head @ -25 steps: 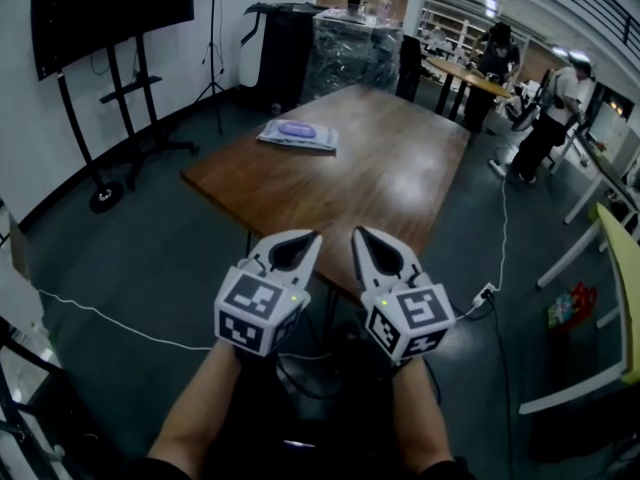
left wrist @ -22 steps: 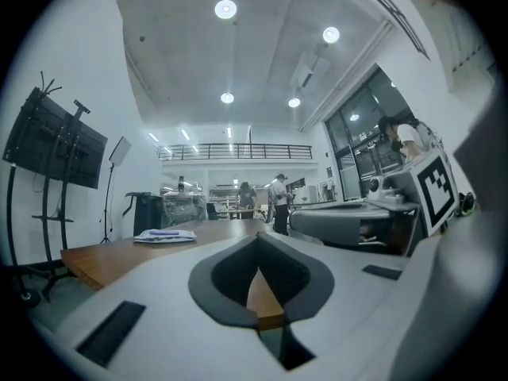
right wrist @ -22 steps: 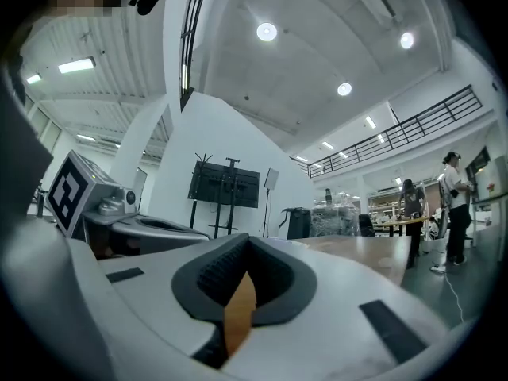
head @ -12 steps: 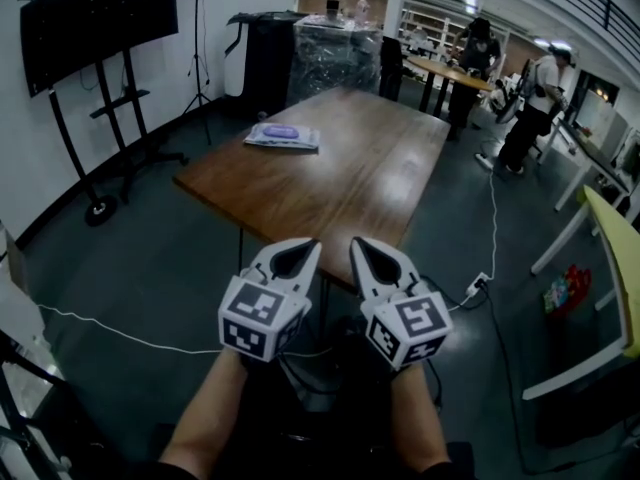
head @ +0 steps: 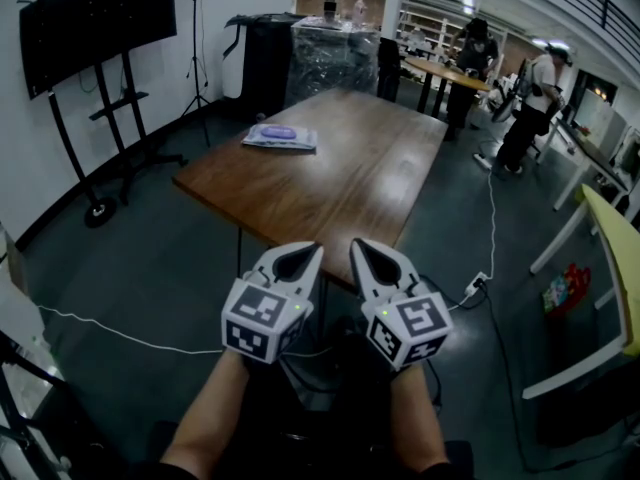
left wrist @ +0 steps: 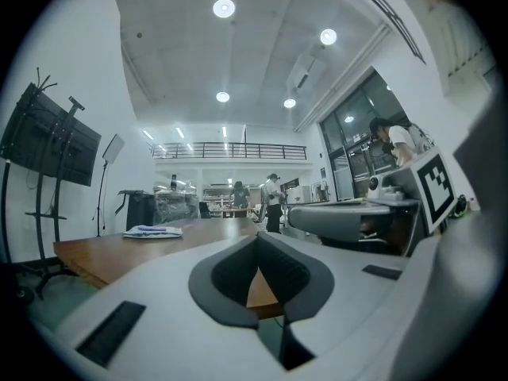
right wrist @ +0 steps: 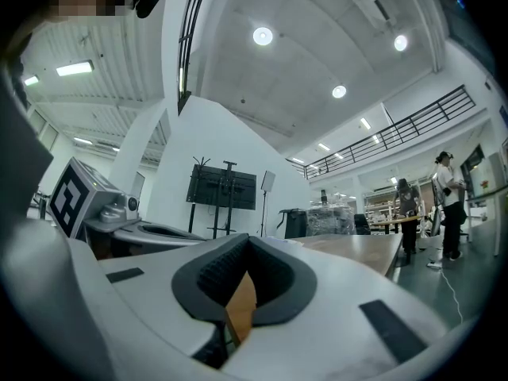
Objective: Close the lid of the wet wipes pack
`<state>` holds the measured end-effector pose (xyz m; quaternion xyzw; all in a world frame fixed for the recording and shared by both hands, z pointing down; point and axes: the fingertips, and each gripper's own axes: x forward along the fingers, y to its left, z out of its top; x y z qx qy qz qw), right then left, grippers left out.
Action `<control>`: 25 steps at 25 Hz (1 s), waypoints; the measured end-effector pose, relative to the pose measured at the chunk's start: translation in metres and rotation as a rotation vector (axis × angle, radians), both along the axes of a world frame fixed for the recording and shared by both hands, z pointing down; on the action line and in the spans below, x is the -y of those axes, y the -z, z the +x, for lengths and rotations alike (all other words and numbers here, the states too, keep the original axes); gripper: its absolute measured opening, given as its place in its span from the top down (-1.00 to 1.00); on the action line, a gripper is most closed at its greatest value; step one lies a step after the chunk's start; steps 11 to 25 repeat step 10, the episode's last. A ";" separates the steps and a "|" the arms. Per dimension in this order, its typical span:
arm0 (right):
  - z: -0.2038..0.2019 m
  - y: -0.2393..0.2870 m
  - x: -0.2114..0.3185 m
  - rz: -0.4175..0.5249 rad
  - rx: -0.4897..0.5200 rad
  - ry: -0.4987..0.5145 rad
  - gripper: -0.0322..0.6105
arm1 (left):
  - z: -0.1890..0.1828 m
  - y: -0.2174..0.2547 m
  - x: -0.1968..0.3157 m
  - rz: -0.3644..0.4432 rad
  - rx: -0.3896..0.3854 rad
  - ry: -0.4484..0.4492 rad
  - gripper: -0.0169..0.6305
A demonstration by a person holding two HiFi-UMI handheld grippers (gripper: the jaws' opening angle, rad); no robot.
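The wet wipes pack [head: 280, 136], white with a purple lid patch, lies flat near the far left edge of the brown wooden table [head: 340, 183]. Whether its lid is up cannot be told at this distance. My left gripper [head: 314, 249] and right gripper [head: 357, 244] hang side by side in front of the table's near edge, well short of the pack. Both point level toward it and are shut on nothing. In the left gripper view the pack [left wrist: 152, 231] shows small on the tabletop beyond the shut left gripper [left wrist: 258, 239]. The right gripper view shows the right gripper [right wrist: 248, 241] and bare table [right wrist: 357, 247].
A black screen on a wheeled stand [head: 95, 13] is against the left wall. A wrapped pallet [head: 335, 53] stands behind the table. Two people [head: 530, 108] are at the far right by other tables. A white cable [head: 100, 323] and a power strip [head: 470, 293] lie on the floor.
Both grippers have drifted slightly closer to the table's near edge, mostly in the first half second. Both have stayed shut throughout.
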<state>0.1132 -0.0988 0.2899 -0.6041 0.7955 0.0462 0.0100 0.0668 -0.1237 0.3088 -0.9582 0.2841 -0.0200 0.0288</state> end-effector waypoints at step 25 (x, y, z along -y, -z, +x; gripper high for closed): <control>-0.006 -0.001 0.001 0.002 -0.006 -0.001 0.88 | -0.004 -0.002 0.000 -0.004 -0.001 -0.009 0.92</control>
